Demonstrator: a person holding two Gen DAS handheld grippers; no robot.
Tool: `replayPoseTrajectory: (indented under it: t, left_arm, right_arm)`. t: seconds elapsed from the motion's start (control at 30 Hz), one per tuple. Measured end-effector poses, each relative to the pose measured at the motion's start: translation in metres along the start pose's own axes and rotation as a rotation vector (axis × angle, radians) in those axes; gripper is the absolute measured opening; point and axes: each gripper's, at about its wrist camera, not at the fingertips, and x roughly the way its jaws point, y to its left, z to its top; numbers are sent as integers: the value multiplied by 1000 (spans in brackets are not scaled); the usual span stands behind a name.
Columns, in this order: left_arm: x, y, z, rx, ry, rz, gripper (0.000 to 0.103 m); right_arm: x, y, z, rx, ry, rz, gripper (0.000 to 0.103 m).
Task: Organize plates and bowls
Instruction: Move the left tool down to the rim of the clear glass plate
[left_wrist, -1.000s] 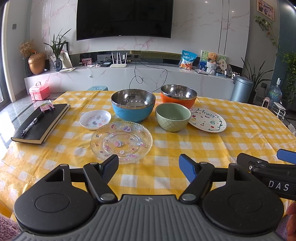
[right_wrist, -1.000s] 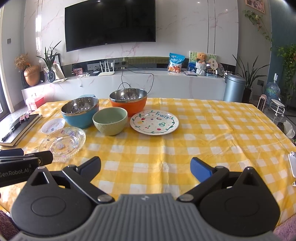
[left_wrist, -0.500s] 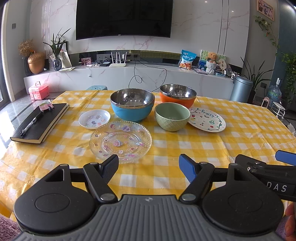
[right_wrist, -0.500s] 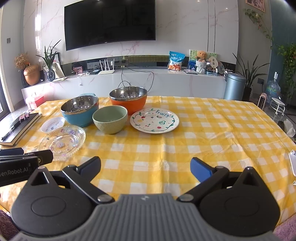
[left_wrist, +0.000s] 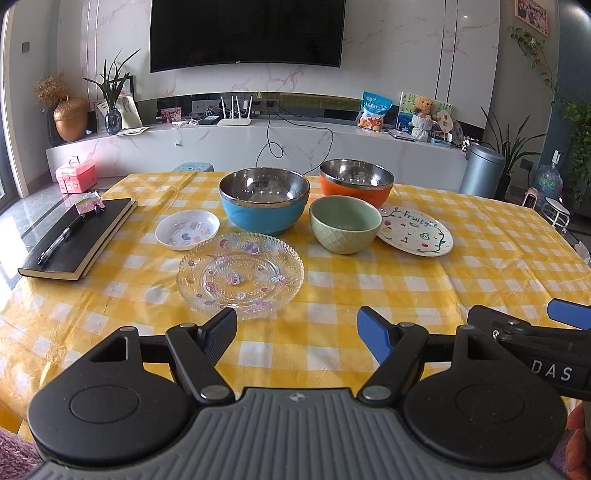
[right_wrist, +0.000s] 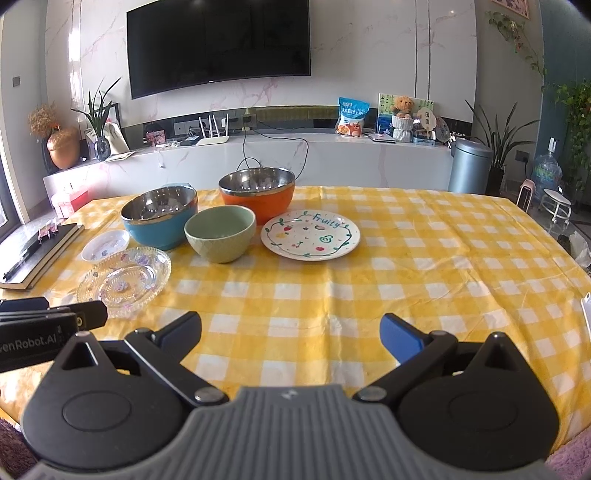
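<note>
Hovering left gripper (left_wrist: 296, 330) spread, near glass plate (left_wrist: 240, 275) rim, bare tablecloth (right_wrist: 424, 273) rightward

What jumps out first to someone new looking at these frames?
The yellow checked tablecloth fills both views, with the dishes grouped at its far left: blue bowl, orange bowl, green bowl, "Fruity" plate and glass plate. Nearest, the left gripper and right gripper hover open, holding nothing.

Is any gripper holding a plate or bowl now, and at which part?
Nothing is held. The left gripper and right gripper both have open, empty jaws.
</note>
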Motion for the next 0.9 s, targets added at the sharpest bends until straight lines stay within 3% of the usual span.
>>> replayPoseTrajectory:
  t: [0.17,0.37,0.47,0.53,0.67,0.7,0.77,0.9]
  left_arm:
    - [6,6,7,-5,12,-6,86]
    - [21,32,29,-66,29,15,71]
    - [30,48,40,-98,38,6,65]
    - [38,59,47,-106,48,9,52]
    - [58,84,56,-141,56,55,39]
    - [63,92,56,-159,56,75,36]
    - [74,106,54,-199,68,97,33]
    - [91,128,43,-295,101,63,33]
  right_arm:
    - [10,0,4,12,-14,32,101]
    - [31,11,20,12,-19,95,100]
    - [46,23,28,-2,-9,132,91]
    - [58,31,33,0,3,157,82]
    - [84,47,41,20,30,206,73]
    - [92,50,43,30,40,219,67]
    - [107,55,43,52,70,244,58]
    - [131,66,43,93,122,283,51]
